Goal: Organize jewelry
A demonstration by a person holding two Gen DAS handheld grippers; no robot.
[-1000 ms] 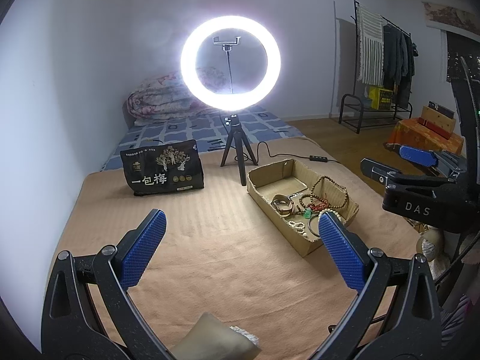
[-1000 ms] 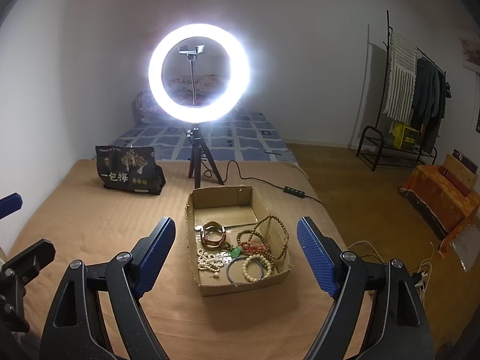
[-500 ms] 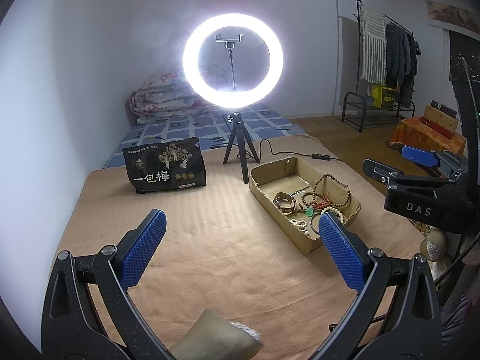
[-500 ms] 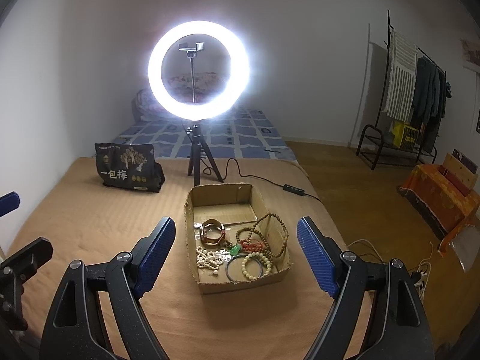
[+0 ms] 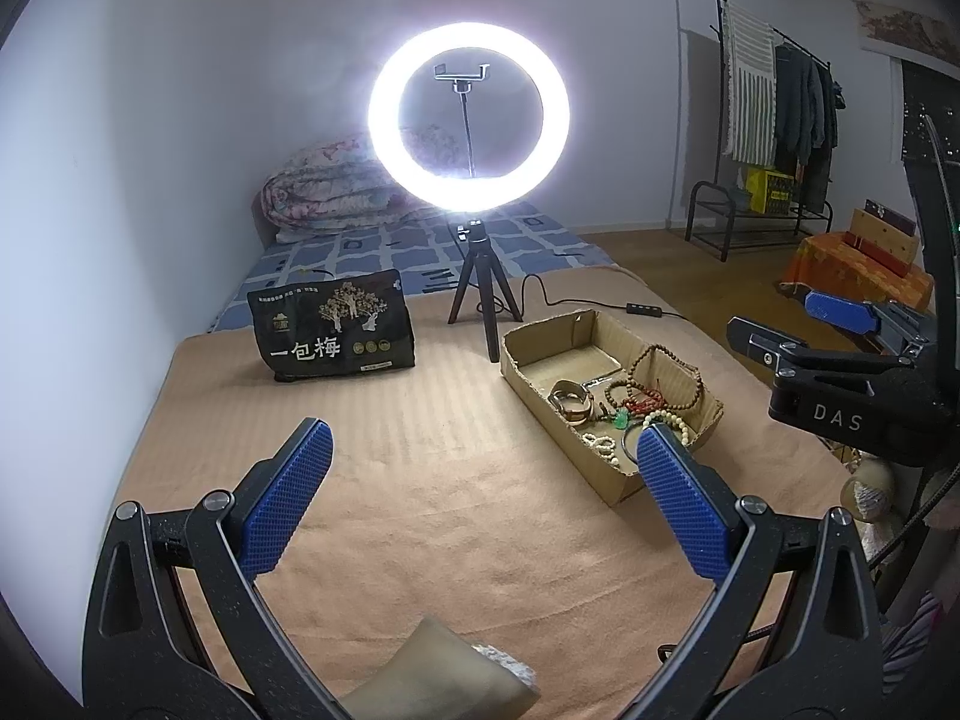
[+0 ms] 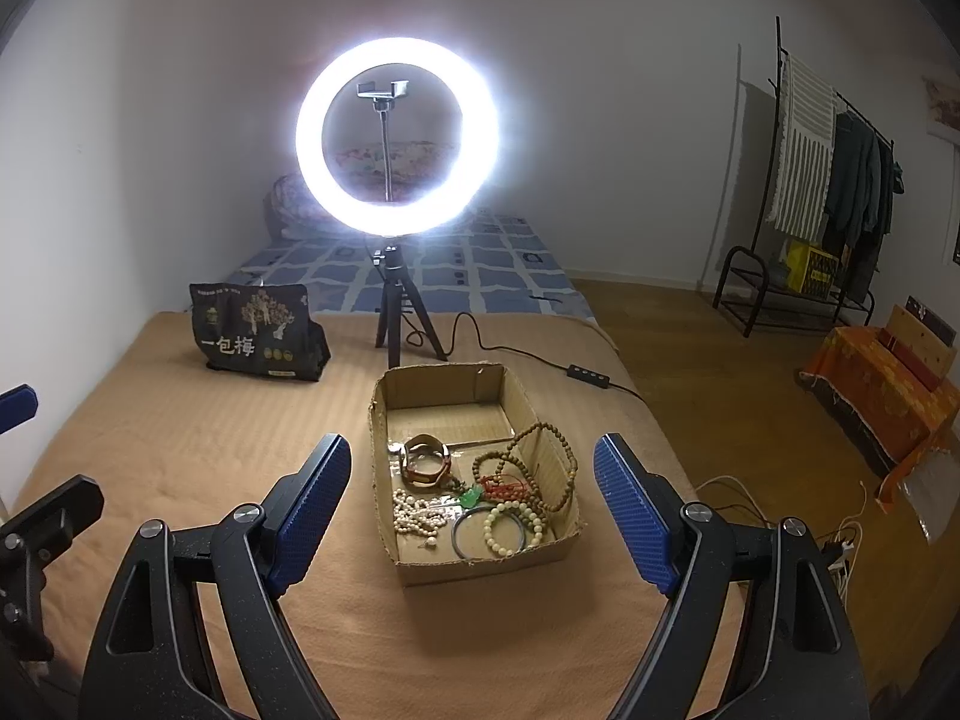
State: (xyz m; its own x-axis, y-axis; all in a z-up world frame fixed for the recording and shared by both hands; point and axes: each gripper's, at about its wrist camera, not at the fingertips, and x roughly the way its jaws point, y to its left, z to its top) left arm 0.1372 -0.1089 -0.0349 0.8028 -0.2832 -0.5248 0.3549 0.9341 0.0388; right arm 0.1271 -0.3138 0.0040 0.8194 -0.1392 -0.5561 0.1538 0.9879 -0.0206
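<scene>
We hold both grippers wide apart and empty above the tan bedspread (image 6: 180,456): the right gripper (image 6: 472,513) faces the box (image 6: 480,564) at our 12 o'clock, while the left gripper (image 5: 480,492) has it at 2 o'clock. All the jewelry (image 6: 480,492) we can see lies heaped in the box's near half: beads, bangles and a green pendant. That fits pieces already gathered in, or a tangle waiting to be sorted out; we cannot tell which.
</scene>
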